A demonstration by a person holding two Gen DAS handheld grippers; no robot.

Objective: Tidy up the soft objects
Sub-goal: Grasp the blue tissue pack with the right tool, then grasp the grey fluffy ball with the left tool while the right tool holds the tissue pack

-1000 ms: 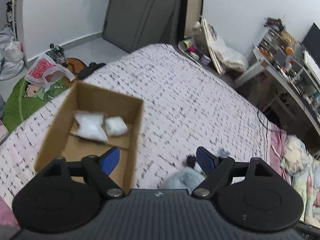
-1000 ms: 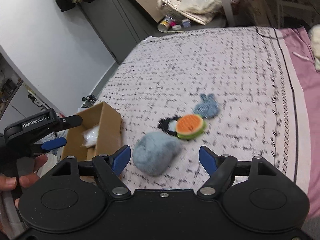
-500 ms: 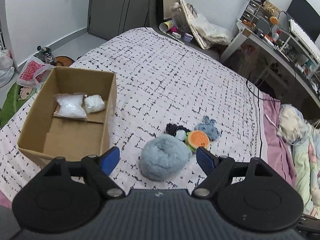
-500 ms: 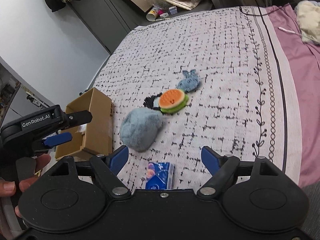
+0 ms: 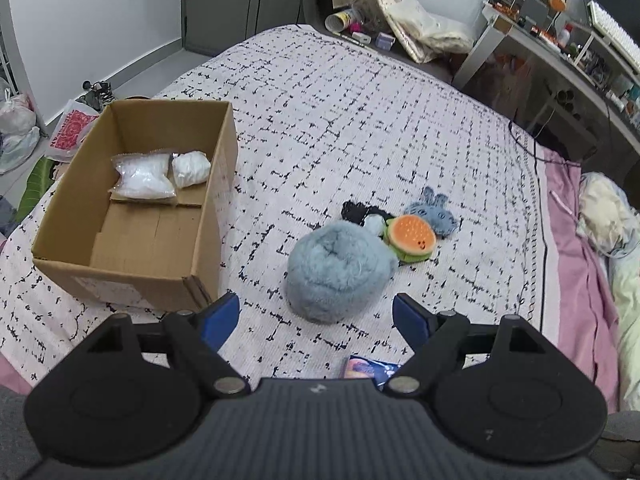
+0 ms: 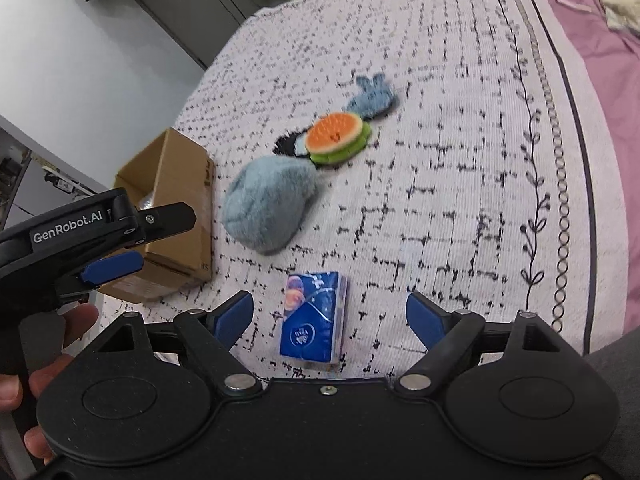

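An open cardboard box [image 5: 80,264] stands on the bed at the left, holding two white plastic bags [image 5: 144,174]. It also shows in the right wrist view [image 6: 180,184]. A fluffy blue plush [image 5: 336,272] [image 6: 268,204] lies right of the box. Beyond it lie a burger plush [image 5: 412,238] [image 6: 336,136], a small blue bunny plush [image 5: 434,214] [image 6: 372,96] and a black soft item [image 5: 354,212]. A blue tissue pack [image 6: 314,316] [image 5: 366,368] lies nearest. My left gripper [image 5: 316,316] is open, just before the fluffy plush. My right gripper [image 6: 330,316] is open around the tissue pack, above it.
The bed has a white black-patterned cover [image 5: 360,120] with a pink sheet [image 5: 580,280] at the right edge. A cluttered desk [image 5: 560,40] stands past the far right corner. Bags [image 5: 68,128] lie on the floor left of the bed.
Both grippers have drawn back toward the near edge of the bed. The left view has swung right from the box to the plush toys. The tissue pack has come into view.
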